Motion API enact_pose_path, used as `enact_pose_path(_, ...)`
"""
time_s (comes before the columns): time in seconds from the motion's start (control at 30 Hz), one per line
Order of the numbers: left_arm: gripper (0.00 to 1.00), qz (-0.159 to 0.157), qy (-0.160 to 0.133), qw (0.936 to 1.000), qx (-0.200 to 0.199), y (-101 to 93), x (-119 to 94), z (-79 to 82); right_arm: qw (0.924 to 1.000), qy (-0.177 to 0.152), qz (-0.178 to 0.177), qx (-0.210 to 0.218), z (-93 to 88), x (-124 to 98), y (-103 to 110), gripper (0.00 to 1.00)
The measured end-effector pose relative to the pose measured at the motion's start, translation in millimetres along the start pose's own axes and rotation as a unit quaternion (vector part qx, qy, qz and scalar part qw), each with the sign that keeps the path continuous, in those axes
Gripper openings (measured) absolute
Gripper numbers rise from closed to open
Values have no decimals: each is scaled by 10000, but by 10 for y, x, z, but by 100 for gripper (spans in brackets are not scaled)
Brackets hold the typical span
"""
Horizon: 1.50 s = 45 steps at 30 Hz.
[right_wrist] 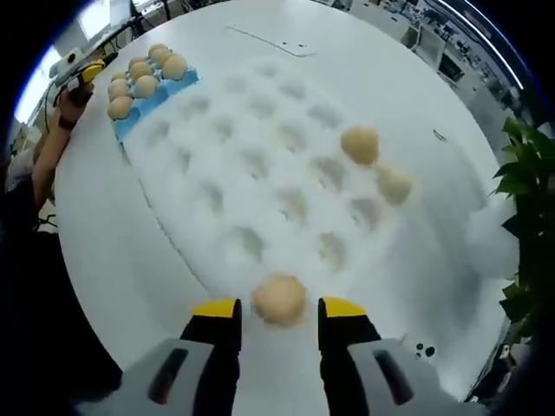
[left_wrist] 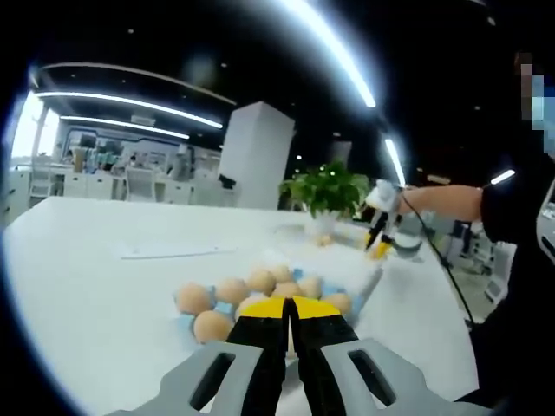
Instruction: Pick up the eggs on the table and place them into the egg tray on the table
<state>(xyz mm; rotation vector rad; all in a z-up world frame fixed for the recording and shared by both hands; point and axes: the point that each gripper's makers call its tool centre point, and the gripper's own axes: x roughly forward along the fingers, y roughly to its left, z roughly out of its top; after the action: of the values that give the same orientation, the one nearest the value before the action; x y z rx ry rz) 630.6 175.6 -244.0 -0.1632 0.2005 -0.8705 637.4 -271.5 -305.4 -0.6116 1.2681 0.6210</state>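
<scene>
A large white egg tray [right_wrist: 260, 173] lies below my right gripper [right_wrist: 279, 314]. Two eggs sit in cups on one side of it, one [right_wrist: 360, 143] beside the other [right_wrist: 395, 184]. A third egg [right_wrist: 279, 299] rests at the tray's near edge between my right fingers, with a small gap on each side; this gripper is open. A blue tray [left_wrist: 360, 290] holding several brown eggs [left_wrist: 232, 290] lies just beyond my left gripper [left_wrist: 290, 310], which is shut on nothing. The blue tray [right_wrist: 165, 91] also appears far off in the right gripper view, with the left gripper [right_wrist: 84, 74] beside it.
A round white table [left_wrist: 95, 277] carries both trays. A potted plant [left_wrist: 325, 186] stands at its far side, its leaves [right_wrist: 529, 173] beside the white tray. A flat white sheet [left_wrist: 165, 250] lies on the table. A person's arm [left_wrist: 442, 201] holds the right gripper [left_wrist: 381, 227].
</scene>
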Motion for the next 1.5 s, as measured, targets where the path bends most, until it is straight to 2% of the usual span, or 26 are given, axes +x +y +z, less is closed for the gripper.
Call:
enact_pose_path(0.17,0,7,20,10000,0,0,3,-13,9998,31,56,189,-49,35,-56,32)
enact_pose_path(0.4,0,13,34,10000,-16,10,6,-25,9988,1,264,420,15,109,-9,27)
enact_pose_path(0.63,0,76,18,9999,-111,70,-4,-36,9979,235,326,502,10,161,8,26)
enact_pose_path(0.8,0,40,23,10000,-84,46,21,-35,9965,574,464,394,0,205,-16,26)
enact_pose_path(1.03,0,60,101,9999,-17,43,54,-66,9952,747,485,416,-3,230,-32,27)
enact_pose_path(1.23,0,6,-89,10000,-31,57,36,49,9924,976,529,528,21,256,-87,26)
enact_pose_path(1.5,0,-95,-177,9997,-125,22,23,84,9888,1302,460,561,19,256,-51,26)
